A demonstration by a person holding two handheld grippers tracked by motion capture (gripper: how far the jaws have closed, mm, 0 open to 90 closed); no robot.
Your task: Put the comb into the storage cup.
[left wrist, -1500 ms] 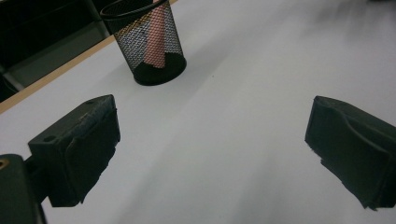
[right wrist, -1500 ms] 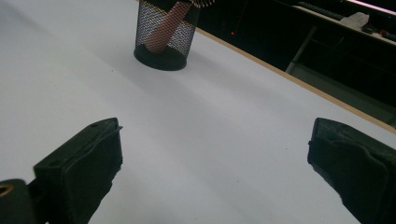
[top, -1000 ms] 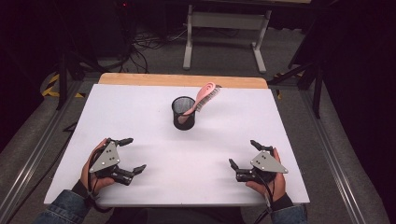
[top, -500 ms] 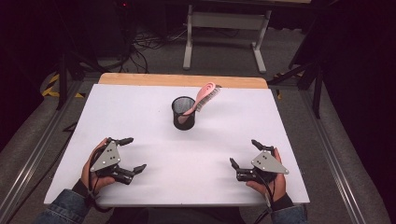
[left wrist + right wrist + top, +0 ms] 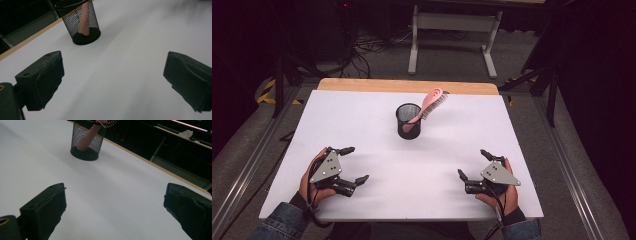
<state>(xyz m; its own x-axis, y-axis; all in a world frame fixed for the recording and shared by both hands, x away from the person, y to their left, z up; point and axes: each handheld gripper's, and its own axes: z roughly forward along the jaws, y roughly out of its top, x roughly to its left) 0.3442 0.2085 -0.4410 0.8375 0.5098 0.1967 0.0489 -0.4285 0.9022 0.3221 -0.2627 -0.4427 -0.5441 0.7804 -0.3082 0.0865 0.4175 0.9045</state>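
A black mesh cup [image 5: 408, 121] stands upright near the middle back of the white table [image 5: 362, 115]. A pink hairbrush [image 5: 428, 105] leans in it, handle down, bristled head sticking out to the right. The left gripper view has the cup [image 5: 80, 22] ahead, the pink handle [image 5: 84, 20] visible through the mesh. The right gripper view catches the cup [image 5: 87, 141] too. My left gripper [image 5: 352, 165] rests near the front left, open and empty. My right gripper [image 5: 473, 163] sits near the front right, open and empty. Both are well short of the cup.
A wooden strip [image 5: 407, 86] runs along the table's far edge. Beyond it stand a grey metal frame [image 5: 452, 35] and cables on the floor. Metal rails [image 5: 572, 165] flank the table on both sides.
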